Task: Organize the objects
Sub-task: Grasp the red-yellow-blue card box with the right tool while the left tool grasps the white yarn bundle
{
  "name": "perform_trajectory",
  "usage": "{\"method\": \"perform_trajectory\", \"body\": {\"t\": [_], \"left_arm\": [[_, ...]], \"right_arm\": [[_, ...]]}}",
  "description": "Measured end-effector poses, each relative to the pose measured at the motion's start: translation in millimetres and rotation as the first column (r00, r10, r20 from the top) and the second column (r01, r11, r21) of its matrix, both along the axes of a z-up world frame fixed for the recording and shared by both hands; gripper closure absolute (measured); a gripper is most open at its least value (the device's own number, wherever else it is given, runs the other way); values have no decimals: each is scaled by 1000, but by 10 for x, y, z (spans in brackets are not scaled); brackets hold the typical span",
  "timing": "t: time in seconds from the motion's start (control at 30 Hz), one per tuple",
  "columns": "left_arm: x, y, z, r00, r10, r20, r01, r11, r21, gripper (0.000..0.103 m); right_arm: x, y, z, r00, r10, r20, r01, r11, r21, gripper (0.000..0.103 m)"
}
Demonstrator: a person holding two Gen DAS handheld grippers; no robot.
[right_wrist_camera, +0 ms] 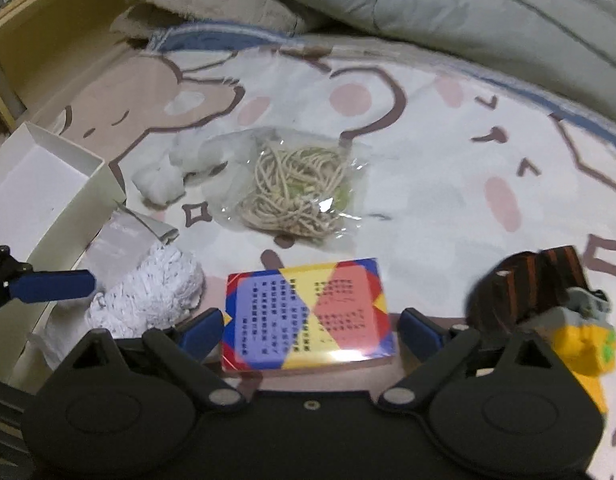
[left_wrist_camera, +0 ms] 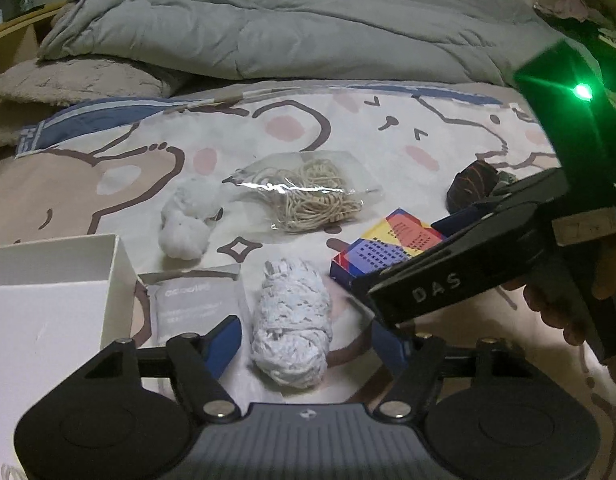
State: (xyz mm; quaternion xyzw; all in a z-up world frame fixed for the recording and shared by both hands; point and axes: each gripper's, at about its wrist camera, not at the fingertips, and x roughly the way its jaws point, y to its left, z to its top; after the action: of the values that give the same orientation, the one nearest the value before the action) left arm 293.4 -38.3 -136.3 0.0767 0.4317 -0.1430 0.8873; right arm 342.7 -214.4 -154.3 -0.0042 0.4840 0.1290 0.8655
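Observation:
My left gripper is open with its blue fingers on either side of a white knitted bundle, which lies on the bed; the bundle also shows in the right wrist view. My right gripper is open around a colourful card box, which also shows in the left wrist view. An open white box sits at the left and also shows in the right wrist view. A clear bag of beige cord and a white fluffy piece lie further back.
A grey sachet lies beside the white box. A dark striped roll and a yellow and grey sock lie at the right. A grey duvet is bunched at the back. A wooden bed frame runs along the left.

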Motion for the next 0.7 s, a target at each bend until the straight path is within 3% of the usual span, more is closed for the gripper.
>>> {"method": "perform_trajectory", "body": {"t": [0.1, 0.4, 0.5, 0.7], "left_arm": [[37, -28, -53, 1000, -27, -7, 27, 999, 18, 40], [167, -50, -165, 1000, -14, -28, 15, 999, 50, 44], [215, -53, -218, 999, 16, -47, -12, 998, 65, 60], [149, 45, -129, 998, 49, -51, -48, 999, 5, 64]], "right_arm": [[95, 57, -68, 999, 14, -39, -15, 1000, -15, 11], [86, 54, -42, 999, -13, -37, 12, 999, -36, 13], [47, 10, -20, 999, -38, -34, 37, 999, -35, 13], [-73, -112, 57, 994, -111, -18, 111, 994, -17, 14]]}}
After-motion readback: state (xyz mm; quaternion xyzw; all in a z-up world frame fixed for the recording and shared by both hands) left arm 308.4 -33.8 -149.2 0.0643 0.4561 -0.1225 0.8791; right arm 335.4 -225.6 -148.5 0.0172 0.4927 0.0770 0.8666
